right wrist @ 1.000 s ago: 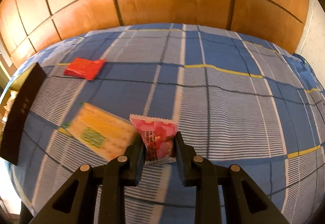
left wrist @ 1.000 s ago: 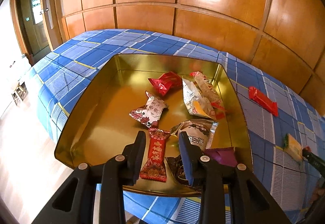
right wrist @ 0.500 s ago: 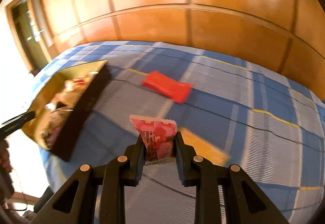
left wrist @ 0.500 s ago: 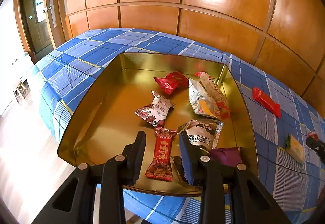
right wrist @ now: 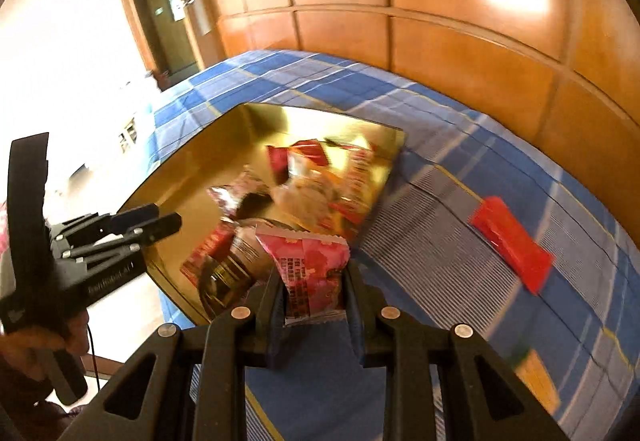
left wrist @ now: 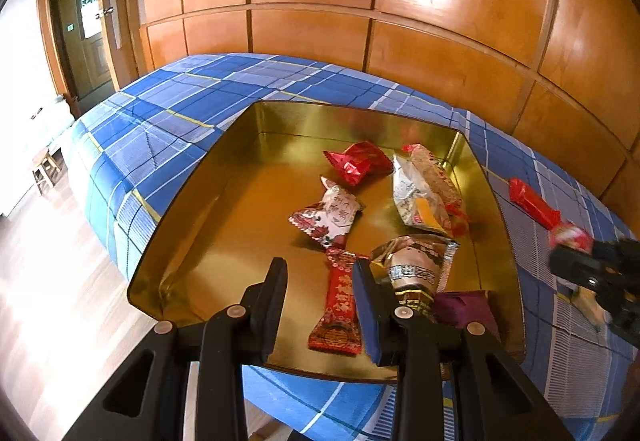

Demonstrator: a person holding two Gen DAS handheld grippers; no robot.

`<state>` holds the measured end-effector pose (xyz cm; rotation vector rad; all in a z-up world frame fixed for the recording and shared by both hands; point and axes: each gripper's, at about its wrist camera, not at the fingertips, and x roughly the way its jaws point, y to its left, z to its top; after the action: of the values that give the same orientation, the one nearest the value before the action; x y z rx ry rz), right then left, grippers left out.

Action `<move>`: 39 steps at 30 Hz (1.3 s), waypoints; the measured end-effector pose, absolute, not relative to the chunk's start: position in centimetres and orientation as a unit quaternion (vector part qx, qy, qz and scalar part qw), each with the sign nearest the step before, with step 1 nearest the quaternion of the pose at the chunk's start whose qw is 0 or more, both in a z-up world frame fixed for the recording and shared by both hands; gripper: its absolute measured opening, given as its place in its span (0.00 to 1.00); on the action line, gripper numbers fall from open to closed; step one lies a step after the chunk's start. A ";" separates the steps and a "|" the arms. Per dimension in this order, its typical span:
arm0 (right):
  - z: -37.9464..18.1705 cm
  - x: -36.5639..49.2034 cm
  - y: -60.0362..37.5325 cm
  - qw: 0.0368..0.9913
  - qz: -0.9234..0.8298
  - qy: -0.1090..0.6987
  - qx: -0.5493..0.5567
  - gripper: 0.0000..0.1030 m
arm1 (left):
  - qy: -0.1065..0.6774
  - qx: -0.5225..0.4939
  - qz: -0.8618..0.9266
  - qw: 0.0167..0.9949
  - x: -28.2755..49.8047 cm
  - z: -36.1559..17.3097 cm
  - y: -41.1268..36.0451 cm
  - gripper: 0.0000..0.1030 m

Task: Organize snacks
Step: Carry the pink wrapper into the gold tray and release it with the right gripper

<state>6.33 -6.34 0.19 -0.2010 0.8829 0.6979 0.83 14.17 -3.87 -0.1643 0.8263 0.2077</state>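
A gold tin tray (left wrist: 240, 225) on the blue plaid cloth holds several wrapped snacks, among them a long red candy (left wrist: 339, 301), a brown packet (left wrist: 416, 265) and a purple one (left wrist: 464, 307). My left gripper (left wrist: 320, 281) hovers over the tray's near edge, open, with the red candy lying in the tray below the gap. My right gripper (right wrist: 314, 273) is shut on a pink packet (right wrist: 308, 261), held upright above the cloth just beside the tray's (right wrist: 188, 197) near right corner. From the left wrist view it enters at the right edge (left wrist: 558, 265).
On the cloth right of the tray lie a red bar (right wrist: 512, 245) (left wrist: 532, 203) and a blurred yellow-green packet (right wrist: 536, 373). Wooden wall panels stand behind the table. A doorway and pale floor are on the left. A hand (right wrist: 36, 337) grips the left tool.
My right gripper has swung left with the pink packet, from over the open cloth to the tray's corner, rolling as it went. The left gripper has hardly moved.
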 end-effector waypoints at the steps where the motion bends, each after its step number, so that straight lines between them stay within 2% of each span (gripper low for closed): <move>1: 0.0 6.7 -5.4 0.838 0.334 0.419 -0.102 0.26 | 0.400 -0.082 0.104 0.907 0.8 -3.9 14.4 0.33; 6: -1.8 8.9 -1.6 0.819 0.345 0.440 -0.130 0.28 | 0.403 -0.091 0.116 0.903 0.6 -4.4 15.5 0.33; 11: -3.8 10.1 0.0 0.811 0.328 0.460 -0.154 0.37 | 0.407 -0.095 0.122 0.900 0.6 -4.7 16.1 0.33; 39: -0.9 7.4 -8.9 0.848 0.317 0.424 -0.036 0.38 | 0.397 -0.069 0.096 0.910 0.2 -3.4 13.4 0.33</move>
<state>7.36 -8.90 -0.89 -0.0749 0.8943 0.6679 0.20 13.45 -3.40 -0.1414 0.8179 0.1975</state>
